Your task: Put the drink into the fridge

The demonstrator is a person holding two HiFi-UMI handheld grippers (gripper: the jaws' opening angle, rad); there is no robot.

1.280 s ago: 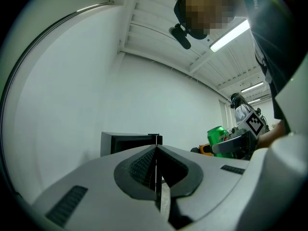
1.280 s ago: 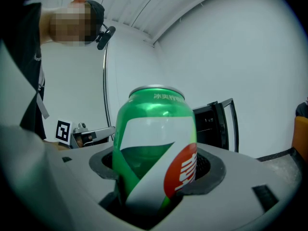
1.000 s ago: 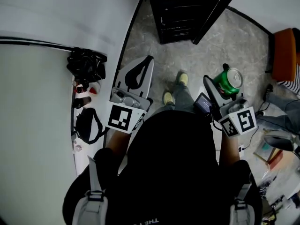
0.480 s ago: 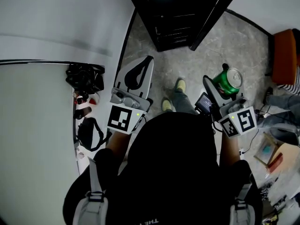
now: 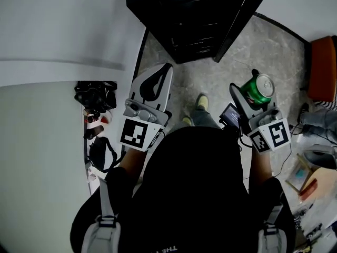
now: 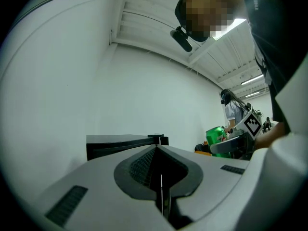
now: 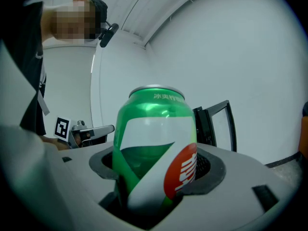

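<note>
Presently, item one: green drink can [image 7: 154,143], top facing up, sitting between the jaws of the right gripper [image 5: 251,93], which is clenching on its lower body; the can is hanging in the air over the grey floor [image 5: 274,51], well apart from the black fridge [image 5: 189,15]. Item two: left gripper [image 6: 161,177], jaws pressing together with nothing between them, hovering beside the right one. Item three: the fridge is standing at the floor's far edge, against the white wall, ahead of both grippers. Sundries: a pale shoe [image 5: 202,101] showing between the grippers; black bag [image 5: 100,153] lying by the floor's left edge; orange seat [image 5: 322,67] standing at its right edge
</note>
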